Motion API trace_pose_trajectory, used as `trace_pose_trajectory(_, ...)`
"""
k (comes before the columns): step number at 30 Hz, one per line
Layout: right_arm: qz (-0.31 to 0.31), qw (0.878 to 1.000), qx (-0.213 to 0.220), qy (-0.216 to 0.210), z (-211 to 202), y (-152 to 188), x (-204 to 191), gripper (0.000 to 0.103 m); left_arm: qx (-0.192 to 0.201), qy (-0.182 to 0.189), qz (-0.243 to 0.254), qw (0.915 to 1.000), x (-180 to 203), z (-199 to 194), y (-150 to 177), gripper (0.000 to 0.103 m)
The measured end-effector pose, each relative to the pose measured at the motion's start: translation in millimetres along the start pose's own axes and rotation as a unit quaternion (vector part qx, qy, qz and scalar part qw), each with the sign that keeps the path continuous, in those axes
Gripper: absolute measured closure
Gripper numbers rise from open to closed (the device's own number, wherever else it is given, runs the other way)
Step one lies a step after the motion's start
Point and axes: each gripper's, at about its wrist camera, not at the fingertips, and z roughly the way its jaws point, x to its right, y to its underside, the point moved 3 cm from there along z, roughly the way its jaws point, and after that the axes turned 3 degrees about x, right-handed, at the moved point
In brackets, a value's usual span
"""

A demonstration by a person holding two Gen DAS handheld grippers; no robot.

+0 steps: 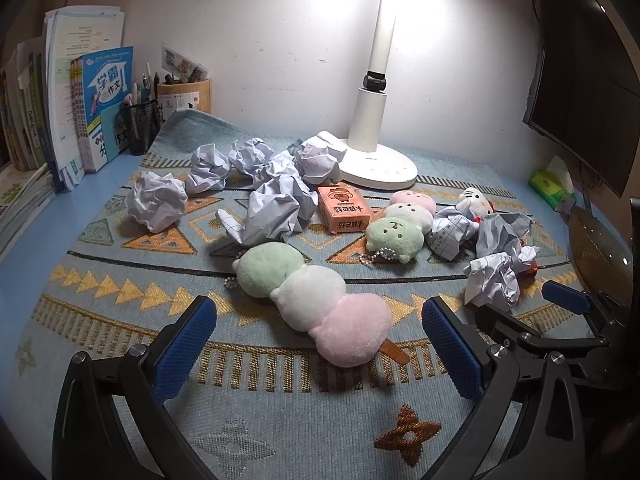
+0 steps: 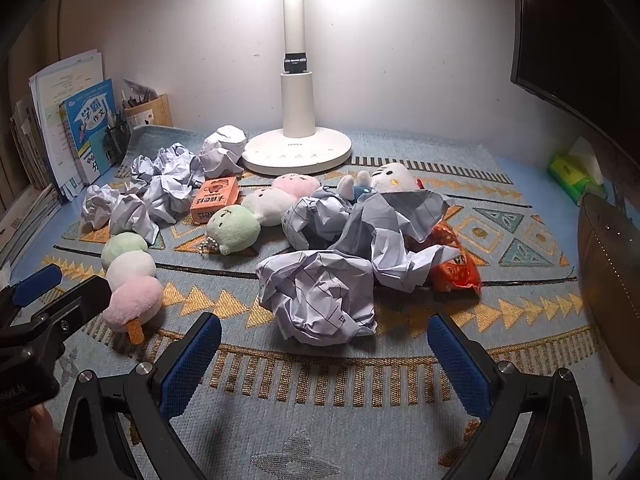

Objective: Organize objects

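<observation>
Clutter covers the patterned blue woven mat [image 1: 120, 320] on our desk. Our left claw [image 1: 320, 344] gapes wide and empty around the near pink end of a green, white and pink plush dango skewer [image 1: 312, 296]. Our right claw [image 2: 324, 360] is equally wide and empty, just short of a crumpled ball of gridded white paper [image 2: 320, 292]. Farther off lie an orange card box [image 2: 216, 199] and the white lamp base [image 2: 298, 150].

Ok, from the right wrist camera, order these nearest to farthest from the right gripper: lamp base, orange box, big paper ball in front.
From the right gripper:
1. Paper ball, just ahead, centre.
2. Orange box, farther back, left.
3. Lamp base, farthest, by the wall.
</observation>
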Motion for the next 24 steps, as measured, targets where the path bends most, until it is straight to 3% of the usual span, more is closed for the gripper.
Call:
trace_pose_trajectory(6,0.001,0.996,0.022,-0.083,-18,-5,-14,0.0,-0.013,0.016,-0.027,0.9994,-37,-17,-2,0.001)
trace_pose_trajectory(8,0.008,0.991,0.009,-0.133,-21,-8,-29,0.0,-0.022,0.006,-0.014,0.9996,-51,-19,-4,0.001)
trace_pose_trajectory(12,-0.039,0.985,-0.02,-0.167,-19,-16,-70,0.008,-0.04,-0.001,-0.002,0.9992,-72,-11,-14,0.001)
trace_pose_trajectory(16,-0.068,0.98,-0.045,-0.183,-8,-17,-96,0.01,-0.043,-0.003,-0.018,0.9989,-95,-2,-31,0.001)
trace_pose_trajectory(24,-0.056,0.984,-0.065,-0.158,27,-28,-113,0.02,-0.065,-0.042,-0.042,0.9961,-142,38,-61,0.001)
